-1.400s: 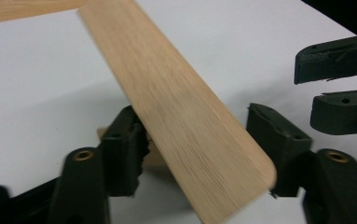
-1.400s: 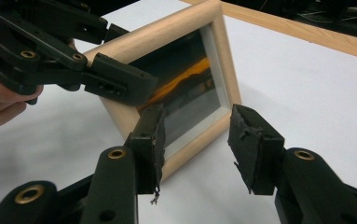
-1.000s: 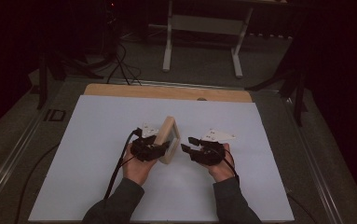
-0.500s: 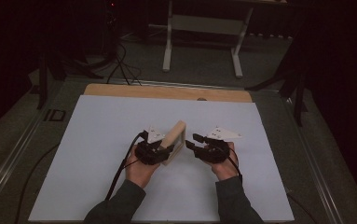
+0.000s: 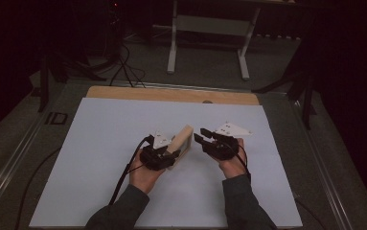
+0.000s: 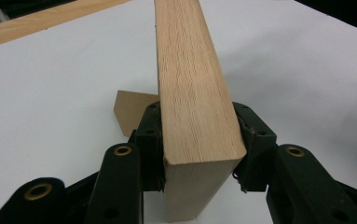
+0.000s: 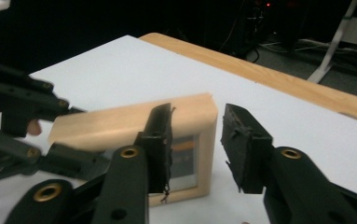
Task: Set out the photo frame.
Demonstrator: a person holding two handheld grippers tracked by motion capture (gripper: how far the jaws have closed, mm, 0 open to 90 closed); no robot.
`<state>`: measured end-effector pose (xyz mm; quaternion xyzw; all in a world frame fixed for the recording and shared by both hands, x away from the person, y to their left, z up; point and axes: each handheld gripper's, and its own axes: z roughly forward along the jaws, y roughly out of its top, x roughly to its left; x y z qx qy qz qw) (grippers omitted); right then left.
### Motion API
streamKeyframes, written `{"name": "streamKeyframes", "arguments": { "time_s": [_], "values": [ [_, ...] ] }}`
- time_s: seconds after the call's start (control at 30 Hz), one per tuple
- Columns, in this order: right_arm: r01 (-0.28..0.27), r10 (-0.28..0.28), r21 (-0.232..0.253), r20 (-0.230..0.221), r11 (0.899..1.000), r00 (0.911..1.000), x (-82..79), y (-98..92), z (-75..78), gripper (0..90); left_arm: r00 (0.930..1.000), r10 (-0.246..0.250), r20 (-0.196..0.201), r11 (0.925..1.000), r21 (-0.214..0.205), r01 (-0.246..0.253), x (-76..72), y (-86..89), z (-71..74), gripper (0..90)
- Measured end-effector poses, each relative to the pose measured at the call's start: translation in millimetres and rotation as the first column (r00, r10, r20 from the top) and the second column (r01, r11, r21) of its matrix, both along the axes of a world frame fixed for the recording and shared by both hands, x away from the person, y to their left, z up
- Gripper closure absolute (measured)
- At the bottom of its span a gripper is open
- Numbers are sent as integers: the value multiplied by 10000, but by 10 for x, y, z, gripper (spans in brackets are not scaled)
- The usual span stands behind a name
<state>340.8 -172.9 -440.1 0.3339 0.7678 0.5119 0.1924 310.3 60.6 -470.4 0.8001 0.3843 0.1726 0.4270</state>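
Observation:
A light wooden frame [image 5: 181,139] with a grey and orange panel in its opening stands on edge on the white sheet, angled away to the right. My left gripper [image 5: 164,155] is shut on its near end; its jaws have just been closing, and the pads clamp both wooden faces [image 6: 190,93]. A tan flat piece [image 6: 128,109] shows behind one jaw. My right gripper [image 5: 201,136] hovers at the frame's far end with its jaws open. They have just been closing, and the frame's rounded corner [image 7: 199,112] sits just beyond them, untouched.
The white sheet [image 5: 99,143] covers the table, with a wooden strip [image 5: 171,94] along its far edge. Beyond it, a metal stand [image 5: 207,28] and cables [image 5: 123,62] sit on the dark floor. Black cables trail from both grippers toward the person.
The frame has swung in the left gripper, its far end now lower and pointing toward the right gripper. The right gripper's jaws stand narrower. Both hands have stayed nearly in place.

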Motion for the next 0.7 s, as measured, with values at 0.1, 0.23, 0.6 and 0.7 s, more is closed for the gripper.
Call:
{"name": "streamKeyframes", "arguments": {
  "time_s": [0.1,0.23,0.6,0.7],
  "values": [
    [31,-31,26,122,10000,9999,57,42,27,700,10000,-43,37,10000,10,43,-3,-2,-2,600],
    [32,-34,123,209,9999,9998,154,123,34,798,10000,-77,53,10000,21,77,-9,1,-2,600],
    [81,-75,-352,180,9993,9998,343,387,-14,898,9999,-47,100,10000,17,47,-19,-5,-7,600],
    [45,-33,-591,203,9982,9998,382,454,-9,898,9999,-47,133,10000,50,46,-22,-8,-7,599]
  ]
}}
